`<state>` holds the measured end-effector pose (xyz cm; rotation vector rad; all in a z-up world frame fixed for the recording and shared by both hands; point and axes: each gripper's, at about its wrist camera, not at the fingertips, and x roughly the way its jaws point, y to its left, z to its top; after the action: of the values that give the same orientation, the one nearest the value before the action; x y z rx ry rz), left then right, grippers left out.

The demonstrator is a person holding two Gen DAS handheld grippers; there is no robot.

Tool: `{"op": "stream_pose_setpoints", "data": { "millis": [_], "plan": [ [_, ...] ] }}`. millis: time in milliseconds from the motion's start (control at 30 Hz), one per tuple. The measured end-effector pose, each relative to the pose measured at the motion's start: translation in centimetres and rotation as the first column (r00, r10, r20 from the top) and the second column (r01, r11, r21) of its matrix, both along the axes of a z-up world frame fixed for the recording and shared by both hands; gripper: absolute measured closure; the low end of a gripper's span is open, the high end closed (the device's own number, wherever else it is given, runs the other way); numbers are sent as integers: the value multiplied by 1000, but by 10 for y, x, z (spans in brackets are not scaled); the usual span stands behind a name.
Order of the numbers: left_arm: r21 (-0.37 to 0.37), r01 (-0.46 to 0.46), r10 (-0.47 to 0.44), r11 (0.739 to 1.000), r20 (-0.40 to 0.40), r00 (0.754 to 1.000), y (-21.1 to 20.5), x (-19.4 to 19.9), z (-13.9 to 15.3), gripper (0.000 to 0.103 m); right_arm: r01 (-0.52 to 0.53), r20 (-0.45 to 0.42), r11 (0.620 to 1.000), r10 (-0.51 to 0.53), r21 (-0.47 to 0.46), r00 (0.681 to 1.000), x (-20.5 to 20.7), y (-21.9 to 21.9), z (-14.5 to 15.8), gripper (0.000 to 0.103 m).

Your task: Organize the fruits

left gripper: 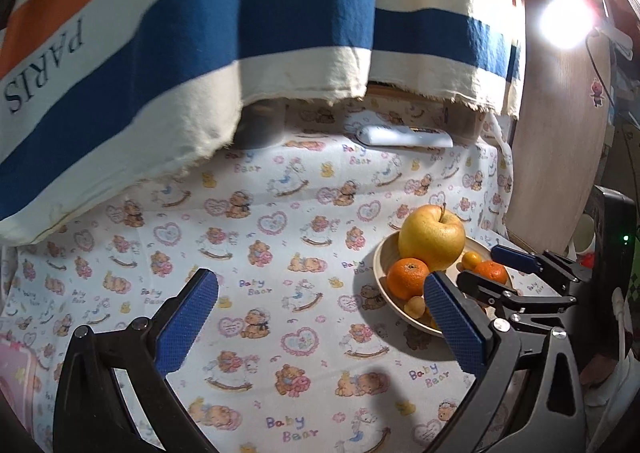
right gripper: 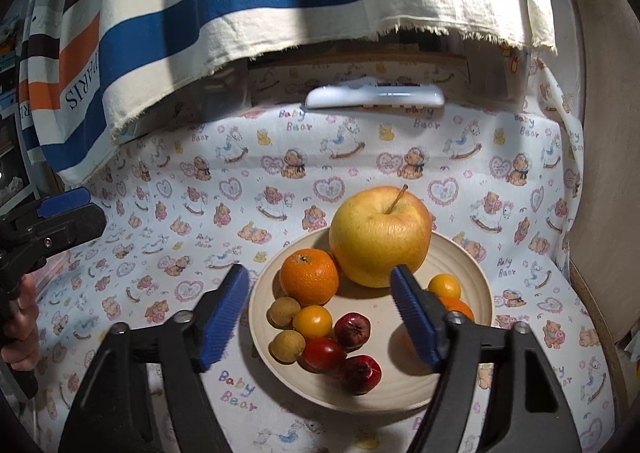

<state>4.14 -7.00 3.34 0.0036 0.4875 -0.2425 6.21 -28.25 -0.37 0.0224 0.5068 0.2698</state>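
A cream bowl (right gripper: 400, 401) on the bear-print cloth holds a big yellow apple (right gripper: 380, 237), an orange (right gripper: 309, 276), a second orange (right gripper: 456, 307) half hidden by a finger, and several small yellow, brown and red fruits. My right gripper (right gripper: 320, 273) hangs open over the bowl's near half, its blue pads touching no fruit. In the left wrist view the same bowl (left gripper: 380, 277) sits at the right with the apple (left gripper: 432, 237) on top. My left gripper (left gripper: 320, 285) is open over bare cloth to the left of the bowl, with nothing between its fingers.
A striped "PARIS" cloth (right gripper: 200, 13) hangs low over the back of the table. A white remote (right gripper: 374, 97) lies under its edge. A round wooden board (left gripper: 560, 157) and a bright lamp (left gripper: 566, 19) stand at the right. A pink box (left gripper: 16, 369) sits at the left edge.
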Motion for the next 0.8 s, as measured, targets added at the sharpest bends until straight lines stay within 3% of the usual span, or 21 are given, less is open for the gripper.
{"op": "stream_pose_setpoints", "data": {
  "millis": [133, 233, 367, 800],
  "plan": [
    [0, -43, 43, 999, 32, 999, 15, -15, 6, 1, 17, 41, 1000, -18, 16, 999, -9, 2, 8, 14],
    [13, -63, 62, 998, 61, 996, 25, -24, 9, 1, 38, 60, 999, -40, 30, 997, -15, 4, 11, 0],
    [1, -75, 75, 997, 81, 994, 34, -27, 5, 1, 57, 86, 997, -60, 46, 994, -21, 6, 13, 1],
    [0, -83, 82, 997, 143, 986, 25, -4, -28, 1, 94, 192, 993, -78, -75, 978, -33, 22, 8, 1]
  ]
}}
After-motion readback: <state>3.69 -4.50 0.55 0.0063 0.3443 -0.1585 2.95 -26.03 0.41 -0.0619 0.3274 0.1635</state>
